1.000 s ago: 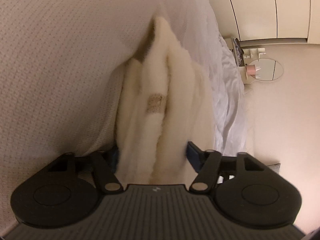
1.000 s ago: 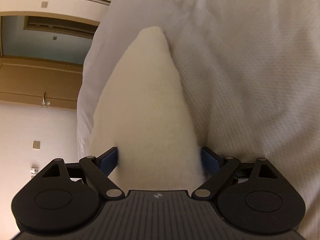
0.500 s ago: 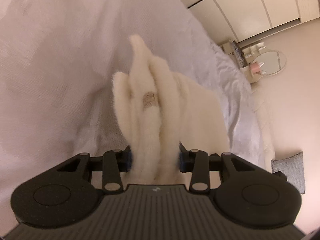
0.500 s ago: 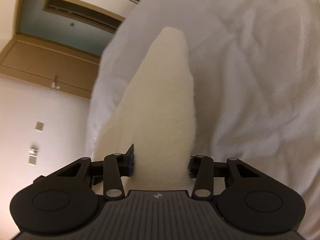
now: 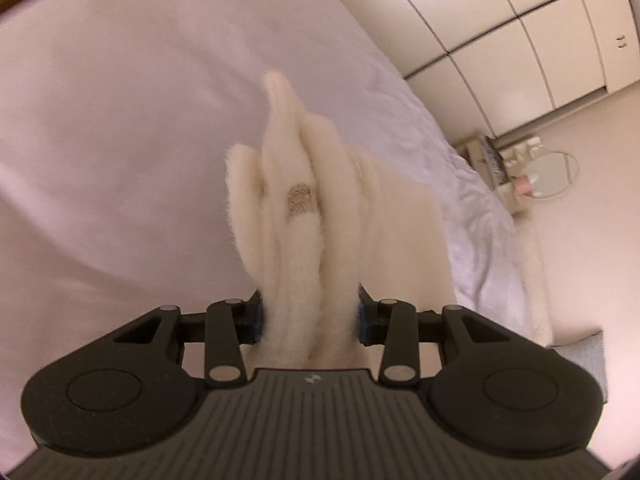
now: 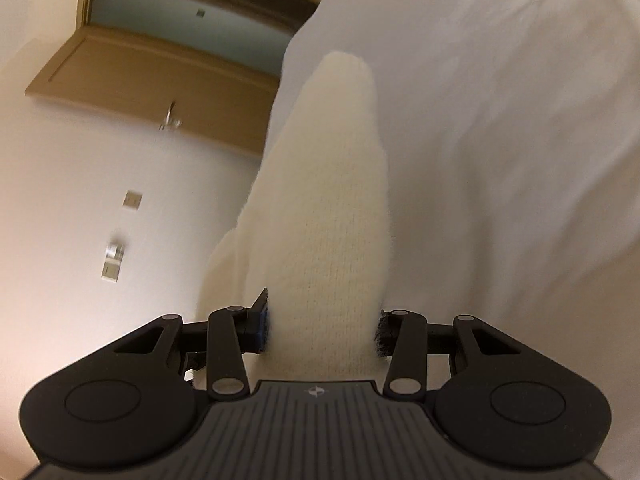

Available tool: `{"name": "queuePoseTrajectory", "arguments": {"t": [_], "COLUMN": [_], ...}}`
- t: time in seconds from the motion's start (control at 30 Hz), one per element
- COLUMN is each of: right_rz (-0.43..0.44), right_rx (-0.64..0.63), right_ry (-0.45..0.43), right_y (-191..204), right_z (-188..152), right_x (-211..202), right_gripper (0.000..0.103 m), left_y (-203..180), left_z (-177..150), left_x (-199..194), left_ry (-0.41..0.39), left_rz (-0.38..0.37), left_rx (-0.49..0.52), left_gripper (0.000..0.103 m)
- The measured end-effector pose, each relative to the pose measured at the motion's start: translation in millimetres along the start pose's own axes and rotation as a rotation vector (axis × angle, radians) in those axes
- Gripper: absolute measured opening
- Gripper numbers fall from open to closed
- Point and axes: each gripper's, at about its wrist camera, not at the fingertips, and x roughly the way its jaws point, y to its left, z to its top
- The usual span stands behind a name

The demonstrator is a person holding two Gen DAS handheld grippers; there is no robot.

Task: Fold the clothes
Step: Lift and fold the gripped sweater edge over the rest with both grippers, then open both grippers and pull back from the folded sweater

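Above the white bed [image 5: 120, 120], both the left gripper [image 5: 308, 316] and right gripper [image 6: 322, 326] pinched bunched folds of a fluffy cream knitted garment [image 5: 304, 216]. It looked soft, light and floppy, best held at its edges.

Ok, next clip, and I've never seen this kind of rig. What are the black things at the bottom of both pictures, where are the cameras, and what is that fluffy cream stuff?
There is no robot here. A person holds a two-finger gripper in each hand, and a fisheye camera on each gripper looks forward along its fingers. The black shape at the bottom of each picture is the gripper's own body.

One picture is from the left gripper, the other from the right gripper. Each is shut on bunched folds of a fluffy cream garment, probably a knit sweater with a small tan label.

Below it lies a bed under a white cover. The left view also shows cupboard doors and a small round table; the right view shows a wooden door.
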Motion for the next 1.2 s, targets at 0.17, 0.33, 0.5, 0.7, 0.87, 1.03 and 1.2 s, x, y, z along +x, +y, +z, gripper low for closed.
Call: {"name": "queuePoseTrajectory", "arguments": {"t": [0.17, 0.33, 0.5, 0.7, 0.87, 1.03, 1.2], "right_rz": [0.044, 0.059, 0.057, -0.023, -0.198, -0.318, -0.375], "right_rx": [0.039, 0.035, -0.002, -0.063, -0.12, -0.315, -0.624], "right_ry": [0.016, 0.0, -0.038, -0.08, -0.018, -0.068, 0.0], "right_y": [51, 93, 117, 111, 104, 135, 178], "right_z": [-61, -97, -98, -81, -70, -77, -136], "right_x": [96, 165, 209, 272, 297, 256, 234], "right_gripper": [0.043, 0.043, 0.043, 0.049, 0.067, 0.071, 0.046], "left_y": [73, 115, 150, 196, 211, 202, 152], "left_z": [49, 92, 126, 148, 143, 119, 73], "left_x": [-62, -88, -84, -28, -41, -105, -127], "left_ry": [-0.009, -0.025, -0.06, -0.027, -0.073, -0.188, -0.205], "left_rz": [0.053, 0.058, 0.021, 0.078, 0.062, 0.16, 0.245], "left_rx": [0.015, 0.068, 0.106, 0.115, 0.063, 0.06, 0.269], "left_gripper": [0.035, 0.035, 0.035, 0.043, 0.045, 0.022, 0.009]}}
